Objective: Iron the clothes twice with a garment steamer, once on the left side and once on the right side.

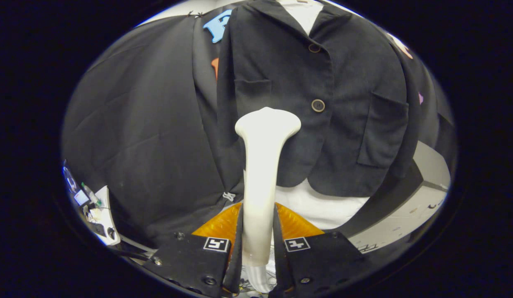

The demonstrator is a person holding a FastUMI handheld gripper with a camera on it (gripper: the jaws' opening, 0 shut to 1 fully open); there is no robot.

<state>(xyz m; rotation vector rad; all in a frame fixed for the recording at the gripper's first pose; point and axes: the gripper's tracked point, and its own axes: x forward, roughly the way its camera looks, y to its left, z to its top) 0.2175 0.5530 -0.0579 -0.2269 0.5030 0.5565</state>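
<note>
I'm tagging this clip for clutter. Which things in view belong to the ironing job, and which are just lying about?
Job:
- white garment steamer, clamped between the gripper fingers
- dark jacket hanging just beyond the steamer head

Lying about:
- small gadgets and cables beside the black cloth
- white shirt under the jacket

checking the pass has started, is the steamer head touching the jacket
Cannot tell. In the gripper view the steamer, clamped in the gripper, overlaps the jacket; depth between them is unclear.

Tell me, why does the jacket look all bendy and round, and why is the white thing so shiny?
In the gripper view the fisheye lens bows the dark jacket outward. In the same view the white steamer, with both fingers pressed on its handle, catches bright light and looks washed out, while the jacket stays dim but sharp.
</note>
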